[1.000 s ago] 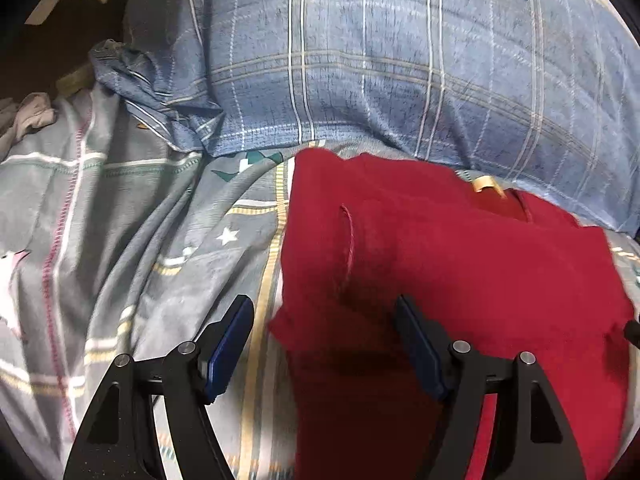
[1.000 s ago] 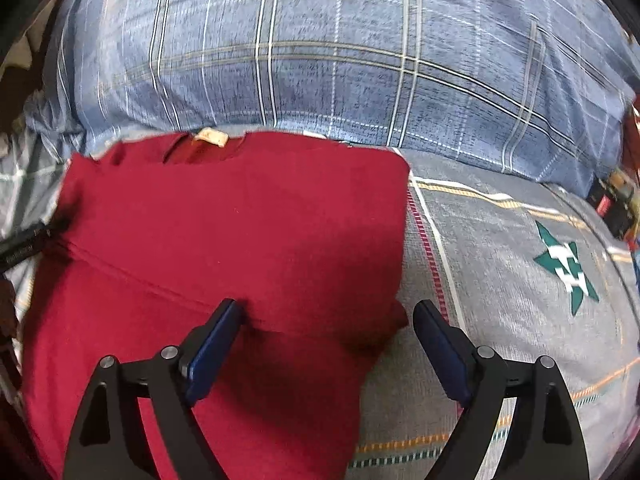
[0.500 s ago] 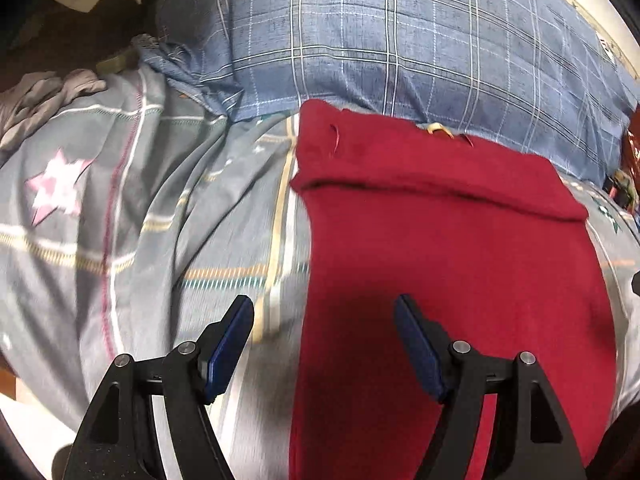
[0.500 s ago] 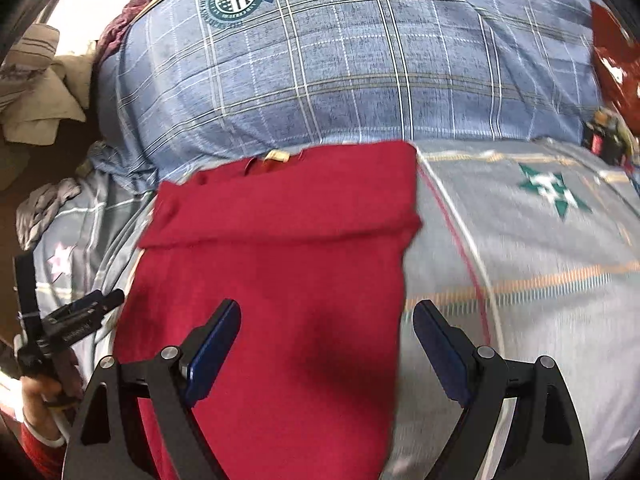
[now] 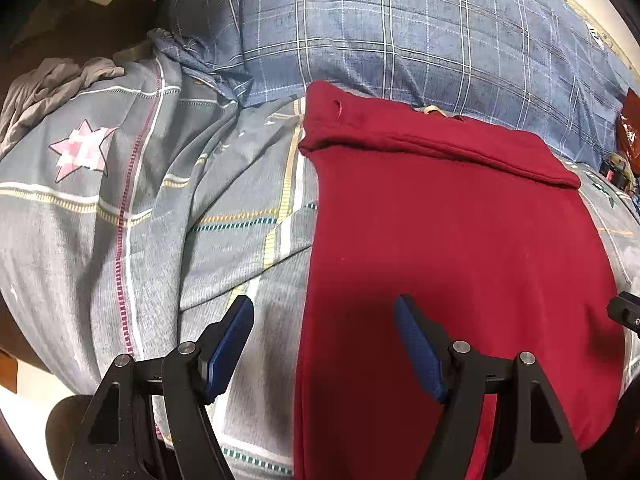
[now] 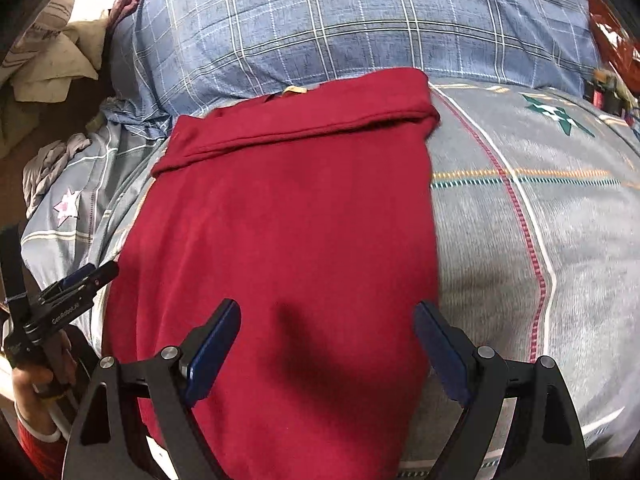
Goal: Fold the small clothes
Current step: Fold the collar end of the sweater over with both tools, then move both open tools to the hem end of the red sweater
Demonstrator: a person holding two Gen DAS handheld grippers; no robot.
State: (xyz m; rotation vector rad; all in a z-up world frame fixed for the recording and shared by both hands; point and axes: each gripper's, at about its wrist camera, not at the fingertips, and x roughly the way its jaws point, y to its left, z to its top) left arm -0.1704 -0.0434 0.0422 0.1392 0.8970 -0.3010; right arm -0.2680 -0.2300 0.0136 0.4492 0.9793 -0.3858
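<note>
— So, where do we stand with the red garment (image 5: pixel 448 240)?

— We have it lying flat on the grey patterned bedsheet (image 5: pixel 132 216), a long narrow strip, its far end just against the blue plaid pillow (image 5: pixel 400 40). Both side edges look straight, so we judge the sides are already turned in. At the collar end a layer lies doubled over in a band.

— And our grippers?

— We hold the left gripper (image 5: pixel 324 344) with its jaws apart and nothing between them, above the garment's left edge. The right gripper (image 6: pixel 328 344) is likewise spread wide and empty, over the near half.

— What is left, then?

— Probably the crosswise fold: we would take the near hem, which lies out of view below us, and bring it toward the collar. Other small clothes may wait; a grey cloth (image 5: pixel 48 84) sits crumpled at the sheet's far left.
</note>
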